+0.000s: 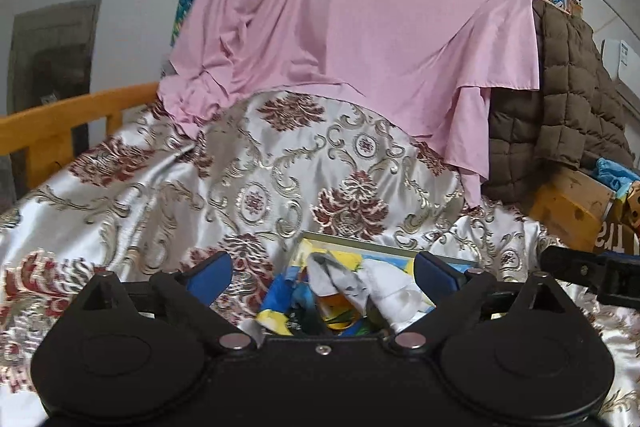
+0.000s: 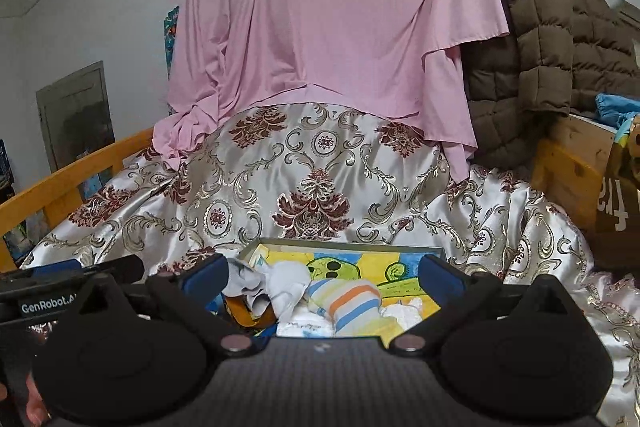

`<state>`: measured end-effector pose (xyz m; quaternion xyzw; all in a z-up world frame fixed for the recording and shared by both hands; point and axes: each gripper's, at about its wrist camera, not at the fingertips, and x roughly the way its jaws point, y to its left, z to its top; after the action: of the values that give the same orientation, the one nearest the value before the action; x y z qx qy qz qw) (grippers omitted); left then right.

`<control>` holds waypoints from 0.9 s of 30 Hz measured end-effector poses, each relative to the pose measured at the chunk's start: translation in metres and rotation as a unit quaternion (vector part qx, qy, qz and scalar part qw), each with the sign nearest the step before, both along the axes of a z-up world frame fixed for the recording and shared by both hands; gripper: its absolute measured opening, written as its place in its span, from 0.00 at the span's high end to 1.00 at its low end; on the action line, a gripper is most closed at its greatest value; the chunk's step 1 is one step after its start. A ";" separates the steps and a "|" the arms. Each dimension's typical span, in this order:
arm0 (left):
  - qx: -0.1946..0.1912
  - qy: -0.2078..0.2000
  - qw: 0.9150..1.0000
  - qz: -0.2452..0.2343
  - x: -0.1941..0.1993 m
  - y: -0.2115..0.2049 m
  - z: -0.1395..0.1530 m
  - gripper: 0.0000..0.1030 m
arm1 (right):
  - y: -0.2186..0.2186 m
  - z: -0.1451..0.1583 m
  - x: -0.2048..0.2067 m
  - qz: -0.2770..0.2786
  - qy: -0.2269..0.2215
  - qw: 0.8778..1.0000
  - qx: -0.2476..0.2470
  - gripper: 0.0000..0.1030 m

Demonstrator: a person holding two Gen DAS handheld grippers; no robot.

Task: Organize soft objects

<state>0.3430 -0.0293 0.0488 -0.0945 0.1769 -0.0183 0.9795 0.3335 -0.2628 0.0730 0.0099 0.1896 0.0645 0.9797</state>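
Striped sock (image 2: 344, 303) below spread right tool (image 2: 324, 273)

You can read "GenRobot.A", cut off at the edge, in white on the black body of the left gripper (image 2: 48, 307) at your left. The brown bag (image 2: 618, 203) at right bears large white letters, turned and unreadable.

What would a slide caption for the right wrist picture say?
Open right gripper above a striped sock and small white clothes in a cartoon-printed box on a floral satin bedspread.
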 end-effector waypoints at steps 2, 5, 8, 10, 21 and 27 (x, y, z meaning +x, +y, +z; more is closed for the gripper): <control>0.004 -0.003 1.000 0.003 -0.009 0.002 0.000 0.06 | 0.003 0.001 -0.007 0.002 -0.001 1.000 -0.004 0.00; 0.010 -0.008 1.000 0.004 -0.023 0.006 0.000 0.05 | 0.009 0.000 -0.020 0.006 -0.002 1.000 -0.008 0.00; 0.019 -0.012 1.000 0.001 -0.038 0.008 -0.001 0.05 | 0.013 0.000 -0.033 0.008 -0.005 1.000 -0.007 0.00; 0.022 -0.016 1.000 0.001 -0.047 0.010 -0.001 0.05 | 0.017 -0.001 -0.042 0.008 -0.007 1.000 -0.006 0.00; 0.026 -0.044 0.999 0.009 -0.100 0.017 -0.002 0.03 | 0.027 -0.012 -0.092 0.005 -0.022 1.000 0.004 0.00; 0.036 -0.046 0.998 0.010 -0.129 0.027 -0.013 0.02 | 0.031 -0.024 -0.120 0.006 -0.023 1.000 0.005 0.00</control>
<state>0.2142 -0.0020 0.0358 -0.0595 0.1312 -0.0064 0.9895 0.2135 -0.2319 0.0491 0.0127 0.1671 0.0718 0.9832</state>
